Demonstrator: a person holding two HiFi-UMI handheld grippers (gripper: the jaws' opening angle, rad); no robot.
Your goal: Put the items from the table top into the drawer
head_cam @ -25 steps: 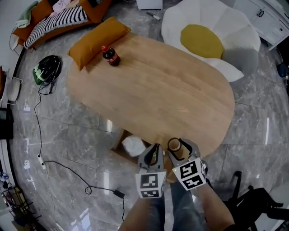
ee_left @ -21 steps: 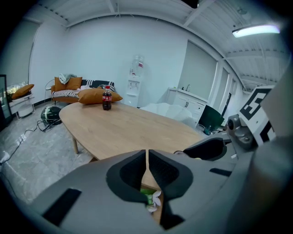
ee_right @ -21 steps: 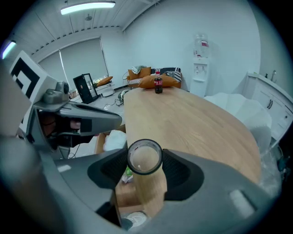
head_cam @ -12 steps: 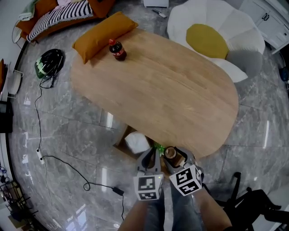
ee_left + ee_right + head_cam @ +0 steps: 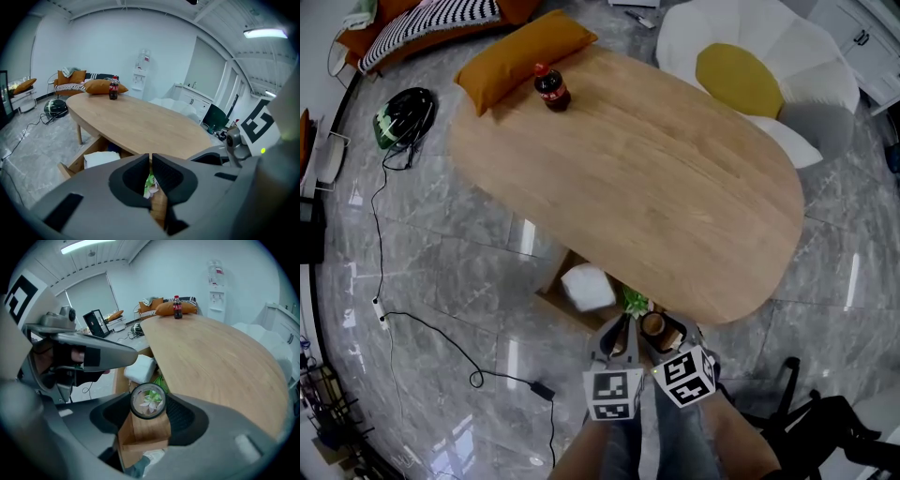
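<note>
Your right hand-held gripper [image 5: 664, 330] is clenched on a round, dark-rimmed container [image 5: 148, 401], with one jaw on each side of its rim. The container sits upright between the jaws. In the right gripper view it shows over the open drawer [image 5: 553, 292], just below the near edge of the bench [image 5: 656, 178].

Your left hand-held gripper [image 5: 151, 160] is just beside the right one. Its jaws are together, with only a thin slit between them, and they grasp nothing. Both hand-held grippers point steeply down toward the drawer.

The drawer stands pulled out from under the bench. Inside it you see a white packet [image 5: 588, 286] and a green plant [image 5: 635, 302]. The plant lies between the packet and the container.

At the far end of the bench, a dark bottle with a red cap [image 5: 551, 89] stands upright. It is well apart from both hand-held grippers. An orange cushion [image 5: 520, 54] lies just beside the bottle at the bench's far edge.

On the floor to the left of the bench lie a dark helmet [image 5: 405, 117] and a black cable [image 5: 441, 328].
</note>
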